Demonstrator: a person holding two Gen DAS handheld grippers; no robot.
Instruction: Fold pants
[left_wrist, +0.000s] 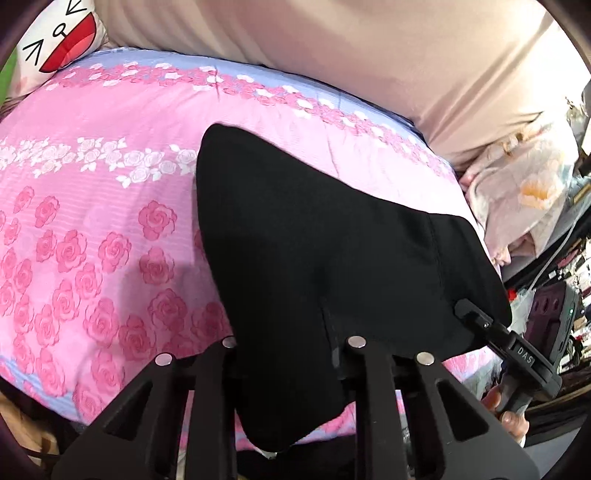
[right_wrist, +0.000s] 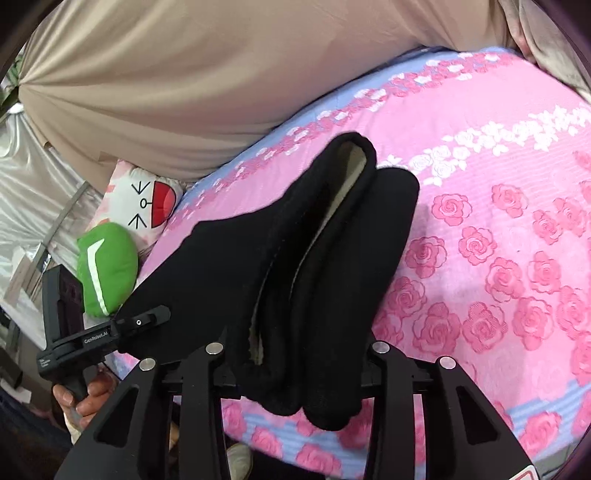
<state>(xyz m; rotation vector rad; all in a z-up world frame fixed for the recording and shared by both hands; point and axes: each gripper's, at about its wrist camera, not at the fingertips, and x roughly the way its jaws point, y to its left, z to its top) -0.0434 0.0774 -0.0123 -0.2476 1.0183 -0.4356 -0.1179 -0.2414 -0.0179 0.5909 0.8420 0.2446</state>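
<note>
Black pants (left_wrist: 317, 258) hang between both grippers above a pink rose-print bedspread (left_wrist: 92, 229). My left gripper (left_wrist: 291, 354) is shut on the pants' near edge, its fingertips hidden by cloth. In the right wrist view the pants (right_wrist: 295, 258) are doubled over, showing a pale lining, and my right gripper (right_wrist: 295, 362) is shut on their near edge. The right gripper shows in the left wrist view (left_wrist: 469, 312) at the cloth's right edge; the left gripper shows in the right wrist view (right_wrist: 147, 319) at the cloth's left edge.
A beige curtain (left_wrist: 332, 44) hangs behind the bed. A white cartoon-face pillow (right_wrist: 147, 203) and a green cushion (right_wrist: 107, 266) lie at the bed's head. A floral quilt (left_wrist: 524, 192) is bunched at the bed's right side. Clutter stands beyond the bed (left_wrist: 569, 280).
</note>
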